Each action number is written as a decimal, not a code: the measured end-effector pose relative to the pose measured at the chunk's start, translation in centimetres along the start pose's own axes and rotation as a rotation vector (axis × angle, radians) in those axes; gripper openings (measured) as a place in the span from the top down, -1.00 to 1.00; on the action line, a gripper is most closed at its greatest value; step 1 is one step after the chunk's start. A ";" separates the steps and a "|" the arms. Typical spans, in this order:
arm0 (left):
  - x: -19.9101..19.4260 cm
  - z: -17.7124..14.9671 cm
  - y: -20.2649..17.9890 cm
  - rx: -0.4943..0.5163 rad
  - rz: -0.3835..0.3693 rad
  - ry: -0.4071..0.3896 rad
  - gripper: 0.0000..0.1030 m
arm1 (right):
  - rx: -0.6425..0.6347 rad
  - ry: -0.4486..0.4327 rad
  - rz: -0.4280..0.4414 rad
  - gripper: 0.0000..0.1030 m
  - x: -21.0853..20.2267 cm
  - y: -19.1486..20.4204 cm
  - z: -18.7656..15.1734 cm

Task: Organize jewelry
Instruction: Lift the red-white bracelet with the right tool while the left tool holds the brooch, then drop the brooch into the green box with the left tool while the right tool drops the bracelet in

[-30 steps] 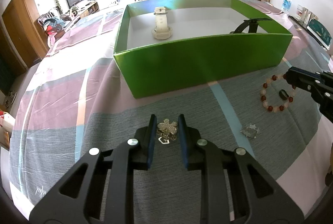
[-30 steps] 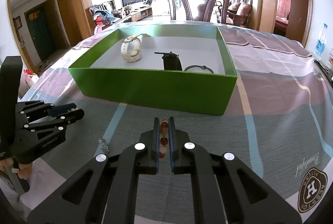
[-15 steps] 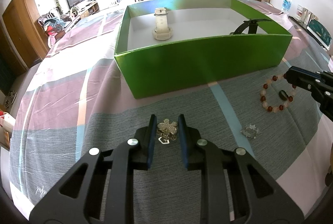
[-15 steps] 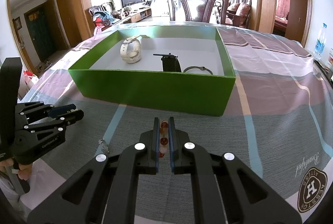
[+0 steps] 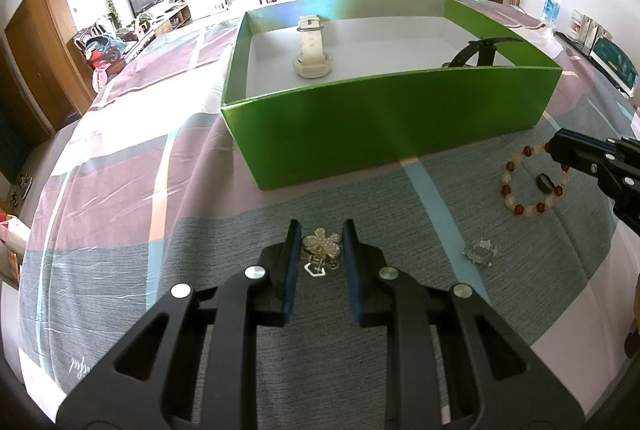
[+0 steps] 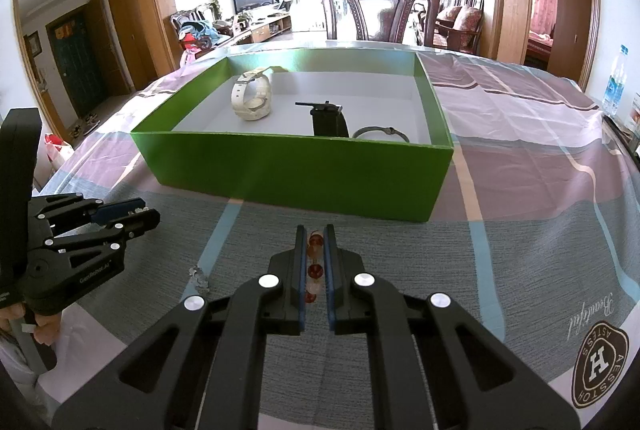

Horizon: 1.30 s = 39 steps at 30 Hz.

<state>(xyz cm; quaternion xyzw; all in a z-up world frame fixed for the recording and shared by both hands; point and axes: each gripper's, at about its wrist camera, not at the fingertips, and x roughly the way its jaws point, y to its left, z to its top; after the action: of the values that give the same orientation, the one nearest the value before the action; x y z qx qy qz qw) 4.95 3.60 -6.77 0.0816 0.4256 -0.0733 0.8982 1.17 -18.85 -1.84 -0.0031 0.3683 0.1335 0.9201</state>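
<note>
My left gripper point(image 5: 319, 244) is shut on a pearl flower brooch point(image 5: 322, 245) at tablecloth level; it also shows at the left of the right wrist view point(image 6: 138, 216). My right gripper point(image 6: 313, 245) is shut on a red and white bead bracelet point(image 6: 314, 270), which lies in a ring on the cloth in the left wrist view point(image 5: 529, 186). A green box point(image 5: 384, 122) stands beyond both, holding a white watch point(image 5: 311, 50), a black watch point(image 6: 326, 116) and a thin bangle point(image 6: 380, 132).
A small crystal brooch point(image 5: 480, 251) lies on the cloth between the grippers. A carved wooden chair point(image 6: 384, 10) stands behind the table. A water bottle point(image 6: 614, 86) and cards point(image 5: 608, 58) are at the right edge.
The right gripper has lifted the near side of the bracelet slightly and moved a little toward the box. The left gripper has stayed put on the flower brooch.
</note>
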 end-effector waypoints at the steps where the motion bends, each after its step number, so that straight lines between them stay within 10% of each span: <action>1: -0.1 0.0 0.0 0.000 0.001 -0.002 0.59 | 0.001 -0.002 0.000 0.84 -0.1 -0.1 0.0; 39: -3.5 0.9 1.2 -0.031 -0.032 -0.080 0.59 | 0.004 -0.063 0.005 0.84 -2.4 0.7 1.3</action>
<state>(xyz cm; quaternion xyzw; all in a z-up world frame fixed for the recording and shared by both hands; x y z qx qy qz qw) 3.66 4.81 -3.43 0.0580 0.3917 -0.0843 0.9144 0.19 -18.63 0.80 0.0037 0.3395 0.1351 0.9308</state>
